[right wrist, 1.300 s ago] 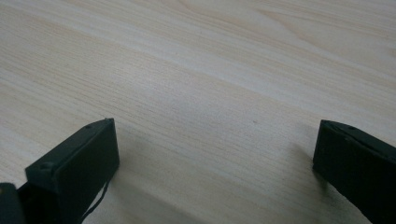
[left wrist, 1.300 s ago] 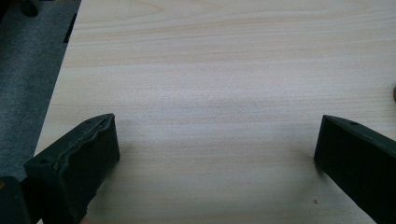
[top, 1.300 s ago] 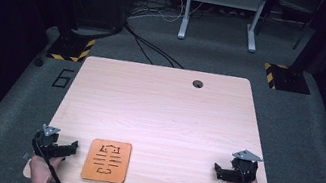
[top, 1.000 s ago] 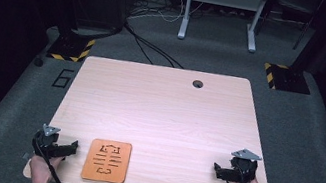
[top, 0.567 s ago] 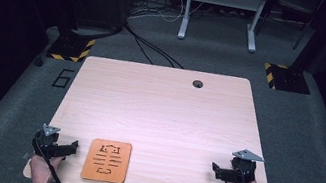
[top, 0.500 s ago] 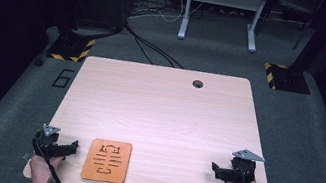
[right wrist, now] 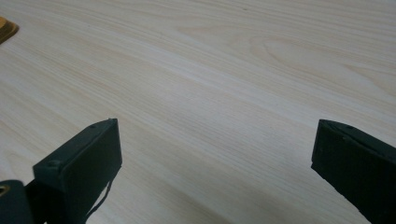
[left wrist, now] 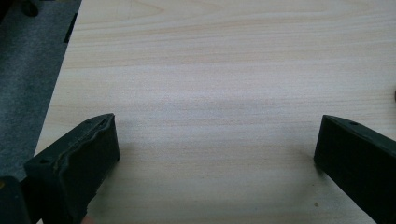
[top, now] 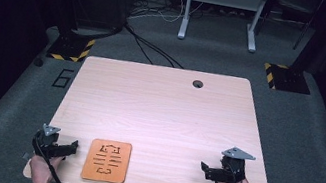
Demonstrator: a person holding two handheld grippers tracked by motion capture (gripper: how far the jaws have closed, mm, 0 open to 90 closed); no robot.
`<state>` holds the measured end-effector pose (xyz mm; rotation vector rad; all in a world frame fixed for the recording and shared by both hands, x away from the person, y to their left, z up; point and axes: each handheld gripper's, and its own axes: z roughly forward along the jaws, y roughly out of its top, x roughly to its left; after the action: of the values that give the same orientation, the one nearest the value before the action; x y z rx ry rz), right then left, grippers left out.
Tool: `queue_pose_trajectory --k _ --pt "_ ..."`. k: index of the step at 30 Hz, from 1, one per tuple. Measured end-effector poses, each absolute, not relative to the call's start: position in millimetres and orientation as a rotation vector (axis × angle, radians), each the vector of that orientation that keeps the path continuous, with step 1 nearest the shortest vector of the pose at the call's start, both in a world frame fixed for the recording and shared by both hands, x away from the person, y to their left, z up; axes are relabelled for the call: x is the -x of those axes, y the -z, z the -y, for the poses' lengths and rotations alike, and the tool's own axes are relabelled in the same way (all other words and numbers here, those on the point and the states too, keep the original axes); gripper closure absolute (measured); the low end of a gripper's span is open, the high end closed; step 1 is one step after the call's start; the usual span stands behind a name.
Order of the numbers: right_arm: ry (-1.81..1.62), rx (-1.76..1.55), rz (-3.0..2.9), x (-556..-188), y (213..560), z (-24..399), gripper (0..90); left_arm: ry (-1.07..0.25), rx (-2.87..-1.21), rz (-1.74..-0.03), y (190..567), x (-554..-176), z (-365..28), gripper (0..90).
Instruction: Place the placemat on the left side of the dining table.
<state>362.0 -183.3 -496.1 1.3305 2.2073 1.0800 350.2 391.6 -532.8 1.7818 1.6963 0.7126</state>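
An orange flat board (top: 107,161) with dark cut-out marks lies near the table's front edge, left of centre. My left gripper (top: 71,147) rests on the table just left of that board, pointing toward it, with its jaws wide apart (left wrist: 217,154) and only bare wood between them. My right gripper (top: 204,169) sits at the front right, held by a hand, pointing left. Its jaws also stand wide apart (right wrist: 215,154) over bare wood. A corner of the orange board (right wrist: 6,28) peeks in at the far left of the right gripper view.
The light wooden table (top: 163,107) has a round cable hole (top: 197,84) near its far edge. Grey carpet surrounds it, with cables (top: 149,43) and a metal stand (top: 220,15) behind, and black bases with yellow hazard stripes (top: 285,77) at either side.
The right gripper has shifted slightly to the left along the front edge. The left gripper and the orange board stay where they were.
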Motion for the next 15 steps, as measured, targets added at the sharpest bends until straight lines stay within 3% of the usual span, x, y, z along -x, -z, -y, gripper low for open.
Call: queue_pose_trajectory --k 15 --pt "-1.116 -1.218 -2.319 -366 487 137 1.4 -0.712 -1.782 -1.696 533 -350 -392 0.0"
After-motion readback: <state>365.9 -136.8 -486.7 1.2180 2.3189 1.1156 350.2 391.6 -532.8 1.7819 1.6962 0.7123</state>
